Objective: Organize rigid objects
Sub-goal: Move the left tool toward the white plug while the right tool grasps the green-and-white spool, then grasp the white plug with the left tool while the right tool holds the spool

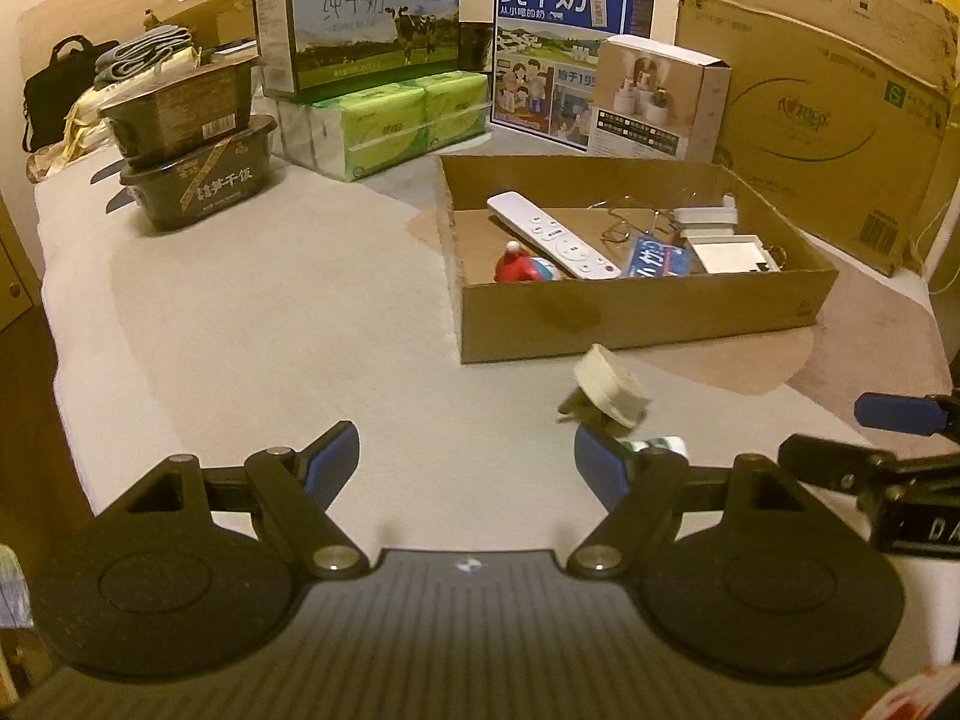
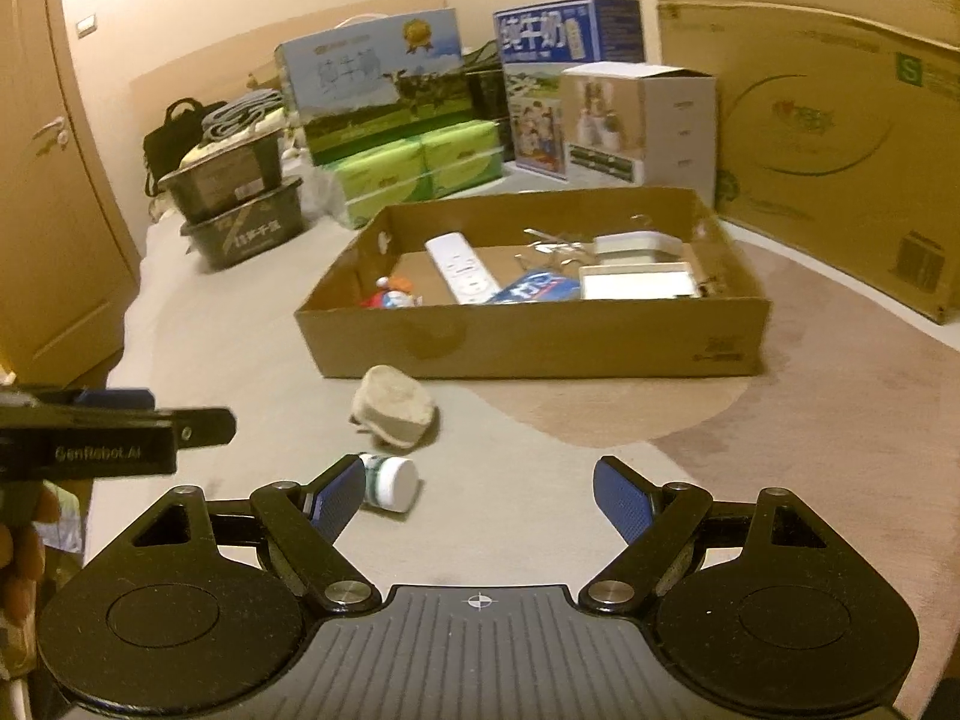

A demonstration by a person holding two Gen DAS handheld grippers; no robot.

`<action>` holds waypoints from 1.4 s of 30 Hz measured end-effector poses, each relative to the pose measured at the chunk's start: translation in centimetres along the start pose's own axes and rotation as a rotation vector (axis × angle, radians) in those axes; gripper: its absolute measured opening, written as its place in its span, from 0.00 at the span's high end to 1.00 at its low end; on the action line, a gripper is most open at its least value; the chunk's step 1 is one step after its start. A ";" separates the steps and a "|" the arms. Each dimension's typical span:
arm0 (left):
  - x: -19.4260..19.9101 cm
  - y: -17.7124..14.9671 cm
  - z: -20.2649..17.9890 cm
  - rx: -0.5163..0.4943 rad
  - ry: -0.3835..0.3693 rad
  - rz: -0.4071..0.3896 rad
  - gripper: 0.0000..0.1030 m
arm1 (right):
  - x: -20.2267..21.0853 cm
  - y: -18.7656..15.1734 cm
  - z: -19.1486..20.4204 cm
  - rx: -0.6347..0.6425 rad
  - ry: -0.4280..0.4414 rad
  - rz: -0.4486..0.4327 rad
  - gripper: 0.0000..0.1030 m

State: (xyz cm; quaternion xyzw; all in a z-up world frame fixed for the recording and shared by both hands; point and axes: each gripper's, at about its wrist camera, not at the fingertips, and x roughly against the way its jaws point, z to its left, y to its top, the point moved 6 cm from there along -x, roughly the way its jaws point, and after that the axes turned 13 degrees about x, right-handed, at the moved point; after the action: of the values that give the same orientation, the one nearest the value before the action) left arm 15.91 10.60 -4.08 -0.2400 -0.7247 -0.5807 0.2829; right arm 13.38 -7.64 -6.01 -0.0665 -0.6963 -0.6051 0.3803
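Presently both grippers stand wide apart at the jaws, nothing held. The left gripper (image 1: 465, 462) hovers over bare cloth; the small white-capped bottle (image 2: 389, 482) lies on its side just beyond its right finger. That bottle touches or nearly touches the left finger of the right gripper (image 2: 480, 495). A beige round object (image 2: 393, 405) rests between the bottle and the cardboard tray (image 2: 528, 339), which holds a white remote (image 2: 462, 267).

Cardboard tray (image 2: 540, 342) mid-bed; remote (image 2: 462, 267), toy (image 2: 393, 295), small boxes (image 2: 636, 282) in tray; cream lump (image 2: 393, 411) just before tray; pill bottle (image 2: 390, 483) nearer than lump; milk cartons (image 1: 360, 18) behind tray
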 end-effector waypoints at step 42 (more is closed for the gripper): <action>-6.5 -1.0 -5.6 -0.200 -0.122 0.026 0.26 | -4.9 -0.9 -4.4 -0.016 -0.105 0.045 0.69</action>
State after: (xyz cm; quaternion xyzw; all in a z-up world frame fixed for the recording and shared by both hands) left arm 20.69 4.75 -8.35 -0.3113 -0.6758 -0.6308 0.2202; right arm 18.30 -10.00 -9.87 -0.1170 -0.7087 -0.5976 0.3563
